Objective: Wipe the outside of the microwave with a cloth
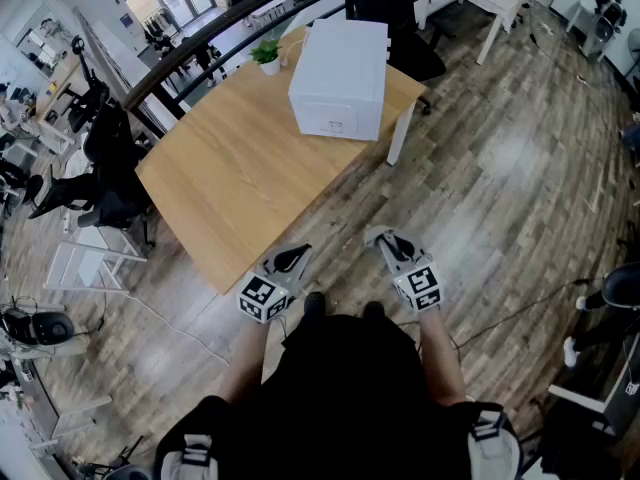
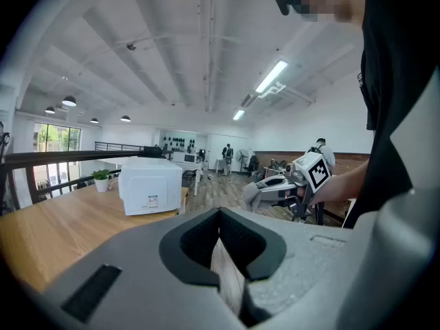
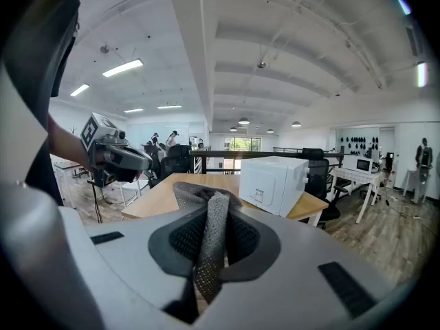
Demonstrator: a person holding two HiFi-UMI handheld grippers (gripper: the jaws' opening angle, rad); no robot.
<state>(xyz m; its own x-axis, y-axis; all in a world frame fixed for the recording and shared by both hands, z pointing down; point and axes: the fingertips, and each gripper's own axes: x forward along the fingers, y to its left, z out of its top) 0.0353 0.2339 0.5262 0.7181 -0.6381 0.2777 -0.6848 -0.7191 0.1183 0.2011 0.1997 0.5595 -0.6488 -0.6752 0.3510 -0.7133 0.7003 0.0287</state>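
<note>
White boxy microwave (image 1: 340, 93) on the desk (image 1: 230, 178), at its far corner, bare wood before it. Off the desk's near edge: left tongs (image 1: 292, 259) closed, empty; right tongs (image 1: 385, 240) pinching grey cloth (image 3: 210, 246).

Both forearms (image 1: 247, 353) reach forward, low and near the body. The left hand-held gripper (image 1: 292, 258) has its jaws drawn together on nothing. The right hand-held gripper (image 1: 384, 243), near it, clamps a grey cloth (image 3: 210, 239).
</note>
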